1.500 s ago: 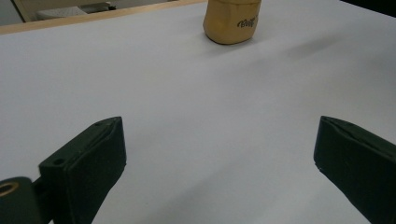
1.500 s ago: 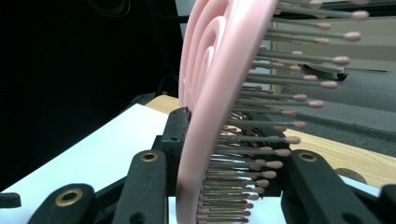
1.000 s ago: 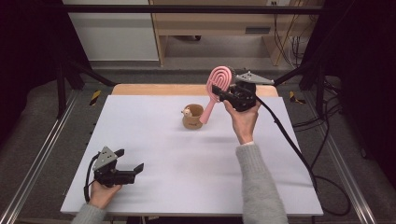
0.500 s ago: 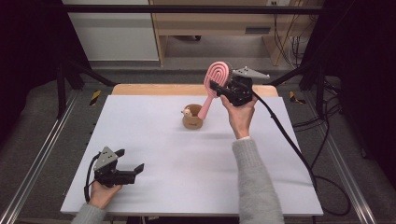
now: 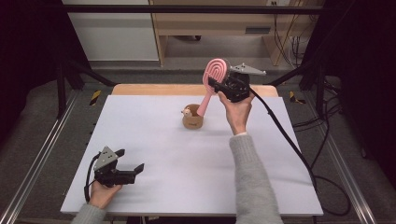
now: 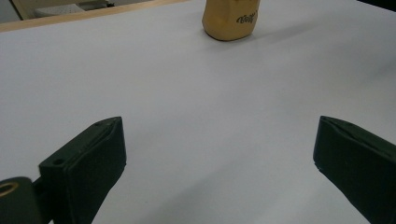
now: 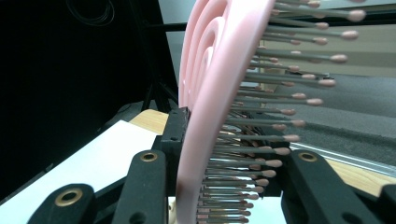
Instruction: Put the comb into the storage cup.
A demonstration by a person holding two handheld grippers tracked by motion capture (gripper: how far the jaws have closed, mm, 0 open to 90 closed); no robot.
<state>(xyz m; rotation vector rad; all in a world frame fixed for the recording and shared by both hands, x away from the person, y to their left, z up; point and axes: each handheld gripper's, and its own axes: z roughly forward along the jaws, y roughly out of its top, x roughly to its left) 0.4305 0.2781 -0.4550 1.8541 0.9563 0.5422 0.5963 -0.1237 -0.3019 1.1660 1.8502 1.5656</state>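
At the near left corner of the white worktop (image 5: 154, 140), the left gripper (image 5: 131, 169) lay low in the person's left hand (image 5: 103, 192), most of that hand tucked under the black body and the grey three-cornered plate. Its jaws stood released and wide apart, nothing between them. In the left gripper view the two matte black jaws were cut off by the bottom edge, and the tan cup (image 6: 230, 18) ahead of them lost its top to the upper edge; a small dark printed mark on its smooth side was too blurred to read.

Toward the far middle of the worktop stood that cup (image 5: 192, 121), squat and rounded, with a small brownish figure at its rim too small to make out. The handle of the pink hairbrush (image 5: 212, 84) ran down to the cup's rim; whether it touched the bottom inside could not be told.

To the right, the right gripper (image 5: 215, 85), held up in the right hand (image 5: 237, 112) with a grey knitted sleeve behind it, was clenched on the hairbrush just below its oval, ribbed head. In the right gripper view the hairbrush (image 7: 210, 116) rose between the jaws, glossy pink plastic with rows of thin pins ending in rounded tips, its top cut off by the frame.
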